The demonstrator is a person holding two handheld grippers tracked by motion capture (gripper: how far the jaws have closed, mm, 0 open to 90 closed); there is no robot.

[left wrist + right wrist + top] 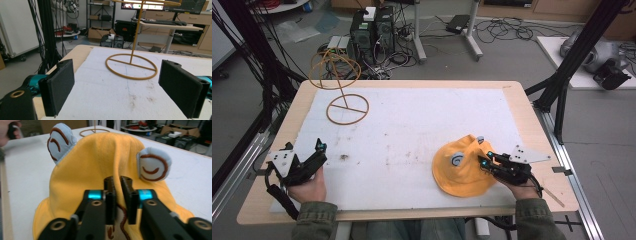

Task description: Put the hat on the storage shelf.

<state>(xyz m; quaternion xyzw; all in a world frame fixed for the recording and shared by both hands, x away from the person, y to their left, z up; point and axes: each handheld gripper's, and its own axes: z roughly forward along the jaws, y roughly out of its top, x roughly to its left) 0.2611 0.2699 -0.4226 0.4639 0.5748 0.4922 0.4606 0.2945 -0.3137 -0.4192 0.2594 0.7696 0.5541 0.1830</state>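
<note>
Between right gripper (117,187) jaws, yellow hat (100,162) fabric.

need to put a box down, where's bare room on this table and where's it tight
Most of the white mat is bare: the wide middle stretch between the wire stand at the far left and the yellow hat at the near right, plus the far right corner. It is tight at the near right, where the right gripper pinches the hat, and by the left gripper.

High view overhead, facing forward-down on table (522,100); gripper views low, close; all share wire stand (343,85) (132,62).
</note>
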